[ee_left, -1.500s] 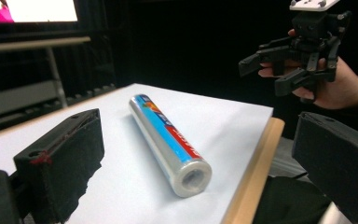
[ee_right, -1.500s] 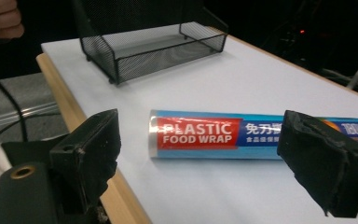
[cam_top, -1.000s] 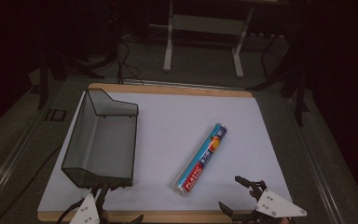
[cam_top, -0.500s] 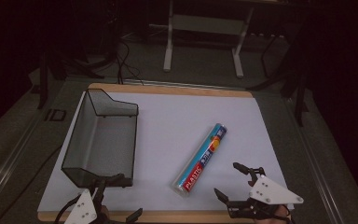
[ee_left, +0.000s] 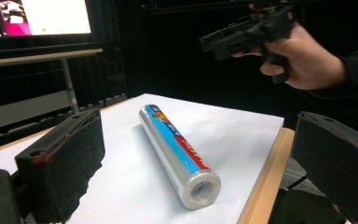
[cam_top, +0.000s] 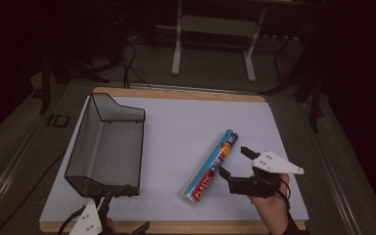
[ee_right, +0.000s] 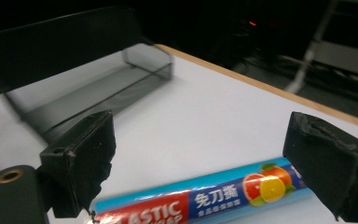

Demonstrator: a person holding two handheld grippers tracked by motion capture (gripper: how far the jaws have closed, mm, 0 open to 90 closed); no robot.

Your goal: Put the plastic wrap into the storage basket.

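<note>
a white sheet (cam_top: pixel 186 127) covers the wood-edged tabletop (cam_top: pixel 176 94), beyond it stand a grey metal frame (cam_top: pixel 214 39) and trailing floor cables (cam_top: pixel 127 58), and a lit monitor (ee_left: pixel 37 18) glows in the left gripper view.

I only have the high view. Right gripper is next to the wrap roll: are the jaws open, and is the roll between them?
Observer: Open. In the right gripper view the right gripper has its jaws wide apart, and the roll lies across the gap, touching neither.
Operator: Which end of the roll faces the person?
Observer: The left gripper view shows an open hollow core at the near end.
Operator: Left gripper?
Observer: The left gripper is open too, aimed along the roll, well short of it.
</note>
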